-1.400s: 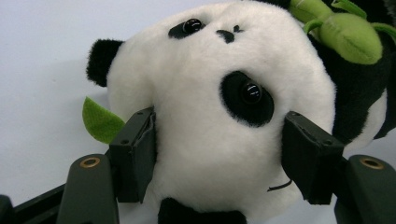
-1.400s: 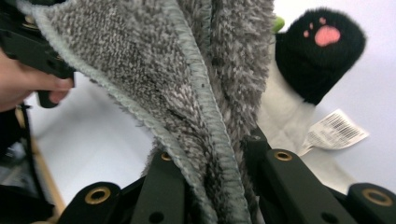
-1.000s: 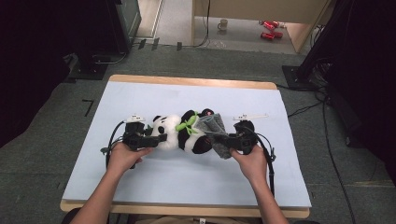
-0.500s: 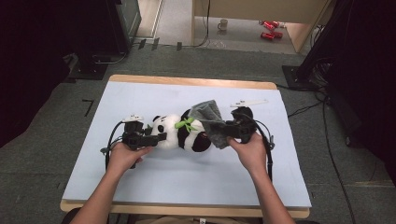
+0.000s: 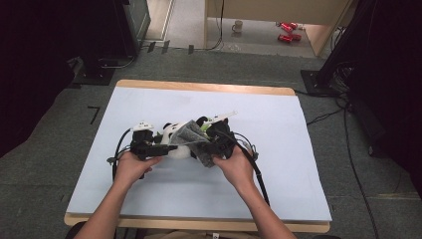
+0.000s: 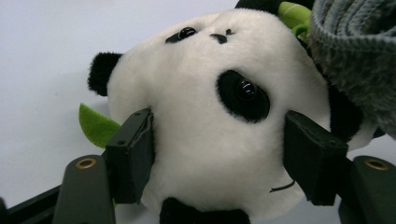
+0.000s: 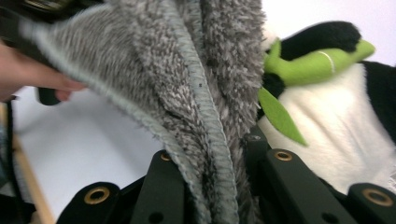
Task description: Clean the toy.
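Both forearms are bare, no sleeves showing. Each black gripper, left gripper and right gripper, trails a black cable behind it. Brass-ringed screw holes sit at the base of the dark jaw arms.

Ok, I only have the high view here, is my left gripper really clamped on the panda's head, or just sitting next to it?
Observer: Clamped. In the left gripper view the left gripper has a jaw pressed into each side of the panda's head.
Operator: And the right one, what is it holding?
Observer: The right gripper is shut on a folded edge of the grey fleece cloth, which stands up between its jaws.
Operator: Anything green near that cloth?
Observer: Yes, a green plush bamboo stalk lies on the panda's chest, just beside the cloth.
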A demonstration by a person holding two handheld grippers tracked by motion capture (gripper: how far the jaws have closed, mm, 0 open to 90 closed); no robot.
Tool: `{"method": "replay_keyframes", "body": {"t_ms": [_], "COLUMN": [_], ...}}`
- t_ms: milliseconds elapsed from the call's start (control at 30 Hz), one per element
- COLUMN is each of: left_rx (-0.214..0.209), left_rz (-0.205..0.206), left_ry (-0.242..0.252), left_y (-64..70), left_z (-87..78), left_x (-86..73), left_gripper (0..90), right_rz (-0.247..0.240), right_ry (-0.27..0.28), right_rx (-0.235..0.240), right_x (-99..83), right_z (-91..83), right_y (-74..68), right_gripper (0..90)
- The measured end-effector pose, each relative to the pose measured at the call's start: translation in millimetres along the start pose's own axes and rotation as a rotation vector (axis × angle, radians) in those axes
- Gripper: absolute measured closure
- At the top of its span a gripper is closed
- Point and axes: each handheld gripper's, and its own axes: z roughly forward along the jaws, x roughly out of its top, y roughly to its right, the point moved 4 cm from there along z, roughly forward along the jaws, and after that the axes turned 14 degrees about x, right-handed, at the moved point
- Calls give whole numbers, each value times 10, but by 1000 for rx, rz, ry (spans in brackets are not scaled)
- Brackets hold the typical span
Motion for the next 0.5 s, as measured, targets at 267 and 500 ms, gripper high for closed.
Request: {"method": "replay_keyframes", "body": {"t_ms": [267,500], "left_rx": [-52,-50], "left_rz": [7,41], "left_ry": [60,98], "left_y": [-25,-136], "left_z": [-85,-213], "left_x": [38,58], "left_gripper": [269,301], "right_rz": [7,26], "right_ry": [34,50], "right_rx": [-12,-2], "right_x": [-9,87], "right_z": [-48,-86], "right_y": [155,270], "right_gripper": [771,769]}}
